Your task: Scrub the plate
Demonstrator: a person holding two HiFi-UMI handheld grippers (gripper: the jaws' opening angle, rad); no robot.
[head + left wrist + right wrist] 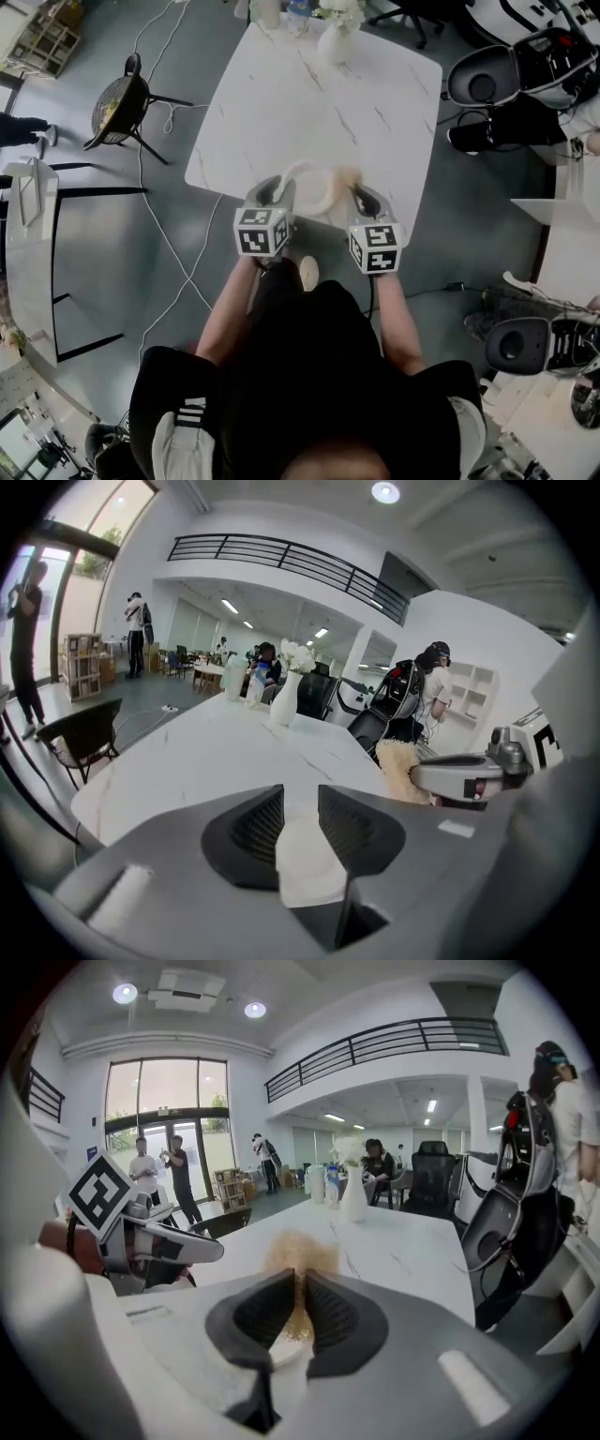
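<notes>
The table (281, 103) is viewed steeply from overhead by the head camera. It is looked across, low and close, from the left tool (272, 190) and right tool (362, 199); the vase (335, 42) at 12 o'clock is shared.

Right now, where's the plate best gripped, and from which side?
I'd grip the plate by its thin rim, from the near-left, where the left gripper clamps it. It's flat, so only the rim fits; that leaves the right side free for the scrubber.
</notes>
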